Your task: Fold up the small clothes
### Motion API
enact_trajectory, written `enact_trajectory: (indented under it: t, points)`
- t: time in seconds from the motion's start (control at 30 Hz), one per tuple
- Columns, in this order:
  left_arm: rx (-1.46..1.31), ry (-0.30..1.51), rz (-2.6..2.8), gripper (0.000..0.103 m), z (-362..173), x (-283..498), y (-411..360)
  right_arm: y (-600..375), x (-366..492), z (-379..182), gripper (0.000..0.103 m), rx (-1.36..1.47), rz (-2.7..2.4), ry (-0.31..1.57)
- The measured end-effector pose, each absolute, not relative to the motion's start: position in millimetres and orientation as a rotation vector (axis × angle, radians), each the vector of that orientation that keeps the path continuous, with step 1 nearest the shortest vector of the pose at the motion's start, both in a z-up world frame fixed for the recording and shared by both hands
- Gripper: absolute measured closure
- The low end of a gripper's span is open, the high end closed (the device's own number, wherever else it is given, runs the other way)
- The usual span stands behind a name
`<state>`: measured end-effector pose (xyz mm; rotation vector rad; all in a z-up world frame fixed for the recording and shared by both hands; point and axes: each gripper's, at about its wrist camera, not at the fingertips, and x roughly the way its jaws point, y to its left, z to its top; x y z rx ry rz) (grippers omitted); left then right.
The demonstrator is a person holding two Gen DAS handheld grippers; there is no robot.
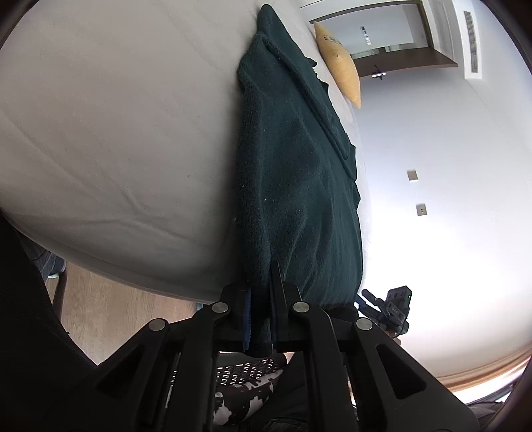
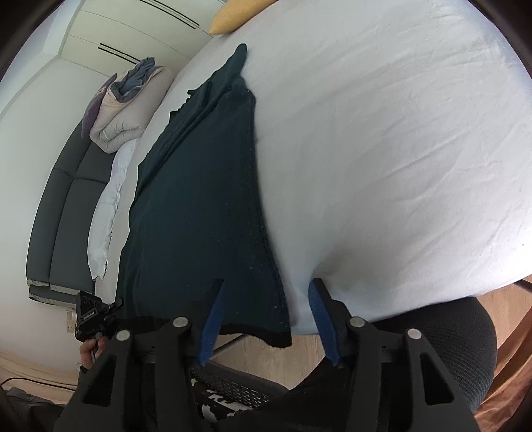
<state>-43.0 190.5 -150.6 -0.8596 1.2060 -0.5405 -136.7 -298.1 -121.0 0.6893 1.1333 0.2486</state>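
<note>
A dark green knitted garment [image 1: 292,172] lies stretched along the white bed [image 1: 116,133]. My left gripper [image 1: 261,292] is shut on its near hem at the bed's edge. In the right wrist view the same garment [image 2: 199,199] runs away from me, its hem hanging over the bed's [image 2: 399,149] near edge. My right gripper [image 2: 266,285] is open, its blue-padded fingers [image 2: 321,319] standing either side of the hem's right corner, holding nothing. The other gripper shows in each view: the right one [image 1: 392,309] and the left one [image 2: 93,315].
A yellow pillow [image 1: 342,66] lies at the far end of the bed; it also shows in the right wrist view [image 2: 232,16]. A folded duvet [image 2: 126,106] sits on a dark sofa [image 2: 66,206] to the left. A mesh chair [image 2: 459,342] and wooden floor [image 1: 109,309] are below.
</note>
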Motion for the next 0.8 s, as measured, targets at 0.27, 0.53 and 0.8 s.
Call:
enact_trajectory:
  t: [0.27,0.53,0.8]
  points:
    - [-0.821,1.205,-0.531,0.097,-147.3,-44.6,187.0,-290.2,-135.6,-131.0,0.09,0.692,0.267,1.169]
    - [-0.835,1.172,-0.56,0.097,-136.4,-46.3,194.4,-277.8,-135.2,-118.2,0.094,0.682,0.324,1.108]
    - [-0.904,1.094,-0.594,0.097,-116.1,-44.0,206.9,-270.7,-129.3,-84.1,0.094,0.768,0.446,0.958]
